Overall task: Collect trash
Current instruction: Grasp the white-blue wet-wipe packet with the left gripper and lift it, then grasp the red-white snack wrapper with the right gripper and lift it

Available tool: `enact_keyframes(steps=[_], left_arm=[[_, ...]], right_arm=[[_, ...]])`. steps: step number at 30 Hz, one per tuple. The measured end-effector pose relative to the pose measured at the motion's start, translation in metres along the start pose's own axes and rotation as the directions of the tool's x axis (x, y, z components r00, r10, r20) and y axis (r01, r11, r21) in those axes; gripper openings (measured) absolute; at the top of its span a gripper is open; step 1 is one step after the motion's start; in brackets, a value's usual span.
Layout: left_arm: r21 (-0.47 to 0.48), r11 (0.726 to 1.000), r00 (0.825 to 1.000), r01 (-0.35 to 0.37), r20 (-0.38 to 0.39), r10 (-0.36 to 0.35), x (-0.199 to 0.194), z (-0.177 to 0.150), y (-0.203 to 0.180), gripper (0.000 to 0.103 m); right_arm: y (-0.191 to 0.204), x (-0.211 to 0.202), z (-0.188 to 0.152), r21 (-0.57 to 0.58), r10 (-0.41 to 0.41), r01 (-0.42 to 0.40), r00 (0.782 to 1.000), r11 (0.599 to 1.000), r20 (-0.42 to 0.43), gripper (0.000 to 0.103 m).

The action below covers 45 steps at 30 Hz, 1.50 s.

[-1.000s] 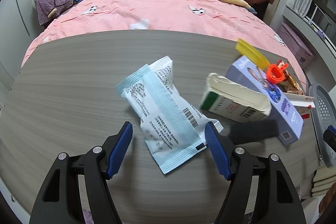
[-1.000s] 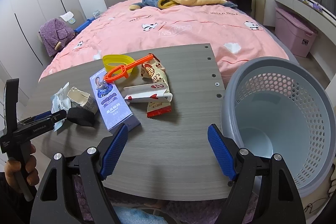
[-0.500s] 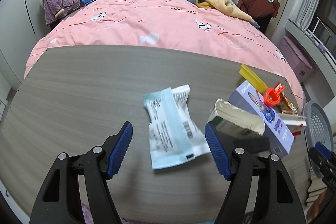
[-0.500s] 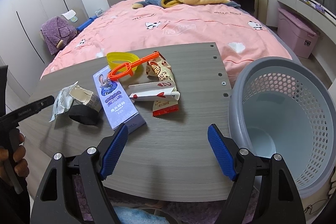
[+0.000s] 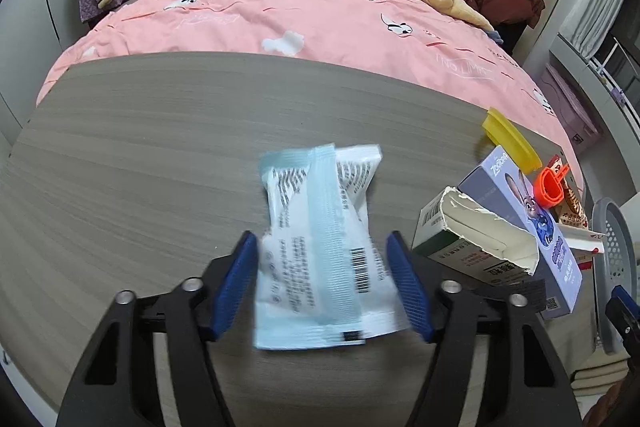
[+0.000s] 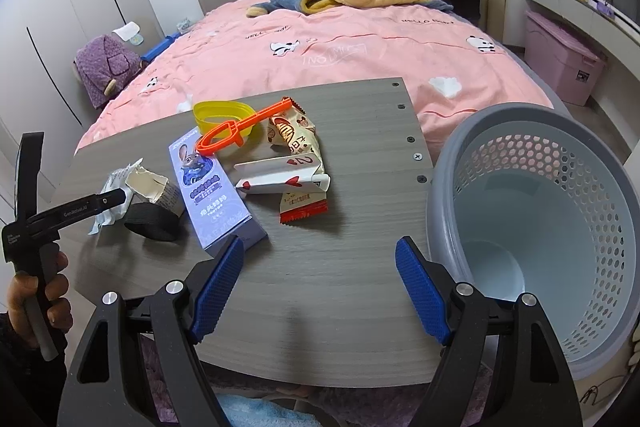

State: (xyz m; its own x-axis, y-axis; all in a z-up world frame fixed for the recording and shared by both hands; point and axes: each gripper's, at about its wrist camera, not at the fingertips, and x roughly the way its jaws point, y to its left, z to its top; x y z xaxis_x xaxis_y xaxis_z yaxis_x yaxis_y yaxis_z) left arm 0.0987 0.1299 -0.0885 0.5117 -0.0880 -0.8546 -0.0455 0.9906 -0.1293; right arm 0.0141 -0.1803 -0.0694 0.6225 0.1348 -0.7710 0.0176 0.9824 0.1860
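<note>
A crumpled pale blue and white wrapper (image 5: 320, 243) lies on the grey wood table (image 5: 140, 155). My left gripper (image 5: 324, 281) is open with its blue pads on either side of the wrapper's near end. The wrapper also shows in the right wrist view (image 6: 110, 203), partly hidden by the left gripper (image 6: 112, 197). My right gripper (image 6: 318, 285) is open and empty above the table's front edge. A grey perforated trash basket (image 6: 560, 227) stands to its right, off the table.
A torn carton (image 5: 472, 247), a black band (image 6: 150, 223), a purple rabbit box (image 6: 212, 187), a playing-card box (image 6: 280, 175), a snack packet (image 6: 298, 147), an orange tool (image 6: 240, 129) and a yellow ring (image 6: 218, 113) lie on the table. A pink bed (image 6: 340, 43) is beyond.
My left gripper has drawn in on the wrapper, which now sits between the pads. The right gripper has shifted slightly and stays open.
</note>
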Motion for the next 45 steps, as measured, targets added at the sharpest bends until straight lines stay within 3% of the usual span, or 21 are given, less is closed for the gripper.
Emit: enact_keyframes(steps=[7,14,25,38,45], left_arm=[[0.012,1.000,1.000,0.000,0.022,-0.001,-0.003,-0.002,0.003,0.053],[0.009,1.000,0.998,-0.017,0.067,0.016,-0.021,-0.004,0.004,0.053],[0.037,0.999,0.984,-0.035,0.174,0.028,-0.061,0.002,-0.010,0.053],[0.074,0.997,0.983,-0.015,0.181,0.002,-0.065,0.007,-0.025,0.053],[0.074,0.997,0.984,-0.017,0.179,0.003,-0.064,0.007,-0.026,0.053]], right_arm=[[-0.001,0.004,0.000,0.001,0.000,0.000,1.000,1.000,-0.008,0.077],[-0.002,0.007,0.006,0.000,0.000,0.000,1.000,1.000,0.004,0.077],[-0.006,0.020,0.056,-0.034,0.002,0.000,0.999,0.999,0.054,0.077],[0.000,0.066,0.085,-0.067,0.055,-0.059,0.996,0.996,-0.064,0.074],[0.010,0.088,0.087,-0.094,0.058,-0.071,0.989,0.993,-0.135,0.062]])
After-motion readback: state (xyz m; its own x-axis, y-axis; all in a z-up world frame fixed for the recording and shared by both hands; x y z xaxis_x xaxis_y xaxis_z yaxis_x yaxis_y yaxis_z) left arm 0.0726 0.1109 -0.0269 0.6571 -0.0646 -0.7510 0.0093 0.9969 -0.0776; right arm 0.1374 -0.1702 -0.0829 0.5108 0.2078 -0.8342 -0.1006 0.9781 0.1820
